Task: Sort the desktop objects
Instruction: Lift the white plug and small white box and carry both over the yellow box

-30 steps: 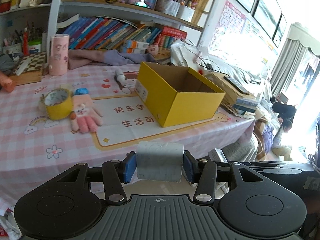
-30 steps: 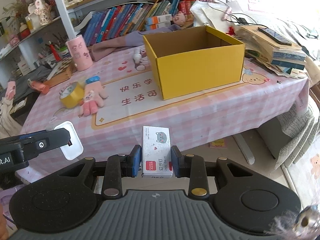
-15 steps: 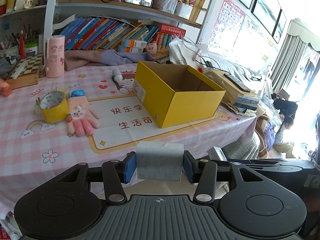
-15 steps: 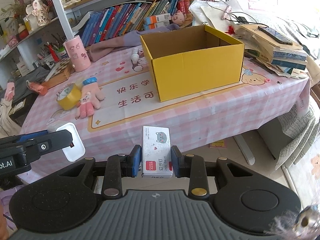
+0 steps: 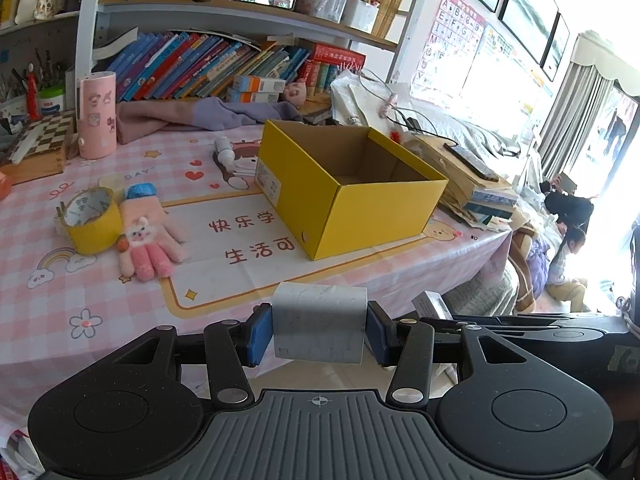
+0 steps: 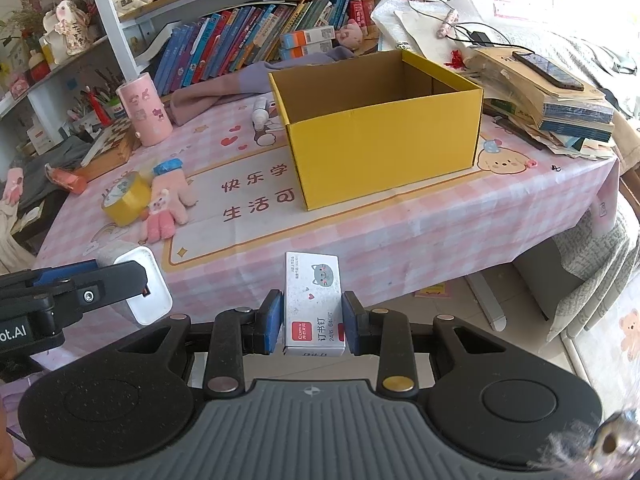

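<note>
Left gripper (image 5: 319, 334) clenched on a grey-white block (image 5: 319, 327); right gripper (image 6: 312, 327) clenched on the staple box (image 6: 313, 303). Yellow box (image 6: 384, 138) ahead, slightly right of both. Carry each over the rim, then release inside.

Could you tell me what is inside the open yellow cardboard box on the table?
The open yellow cardboard box shows only bare brown inner walls and a patch of floor in the left wrist view. Its near walls hide the rest of the floor, so something small could lie there.
</note>
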The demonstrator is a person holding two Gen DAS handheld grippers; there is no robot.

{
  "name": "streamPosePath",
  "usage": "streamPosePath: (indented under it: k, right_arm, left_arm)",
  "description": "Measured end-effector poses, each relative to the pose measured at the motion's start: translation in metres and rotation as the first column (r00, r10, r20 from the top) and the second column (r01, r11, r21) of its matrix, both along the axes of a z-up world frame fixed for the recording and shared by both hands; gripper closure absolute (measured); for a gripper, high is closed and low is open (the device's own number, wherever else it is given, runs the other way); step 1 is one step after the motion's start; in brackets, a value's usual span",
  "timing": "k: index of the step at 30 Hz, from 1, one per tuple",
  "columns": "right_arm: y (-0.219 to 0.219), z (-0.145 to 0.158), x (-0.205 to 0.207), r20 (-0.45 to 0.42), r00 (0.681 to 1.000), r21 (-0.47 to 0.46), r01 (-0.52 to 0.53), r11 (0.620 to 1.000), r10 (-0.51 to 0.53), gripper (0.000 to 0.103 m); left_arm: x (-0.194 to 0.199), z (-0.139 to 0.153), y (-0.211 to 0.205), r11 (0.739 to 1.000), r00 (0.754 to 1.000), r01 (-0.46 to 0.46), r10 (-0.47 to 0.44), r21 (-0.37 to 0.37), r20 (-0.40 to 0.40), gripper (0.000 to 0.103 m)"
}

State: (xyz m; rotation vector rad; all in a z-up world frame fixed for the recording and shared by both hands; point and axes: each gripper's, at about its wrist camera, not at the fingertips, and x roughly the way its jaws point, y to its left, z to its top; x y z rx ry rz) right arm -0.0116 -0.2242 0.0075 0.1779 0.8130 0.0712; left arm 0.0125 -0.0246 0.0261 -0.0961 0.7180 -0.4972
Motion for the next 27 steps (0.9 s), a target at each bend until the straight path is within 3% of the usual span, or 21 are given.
streamPosePath:
  k: [27]
  right_arm:
    - [-0.026,-0.008,0.006,-0.033,0.998,0.001,0.062,0.998,-0.062,0.074]
  left_arm:
    - [0.014,-0.006,-0.032,0.995,0.995,0.096,-0.096,0.013,-0.023,0.055]
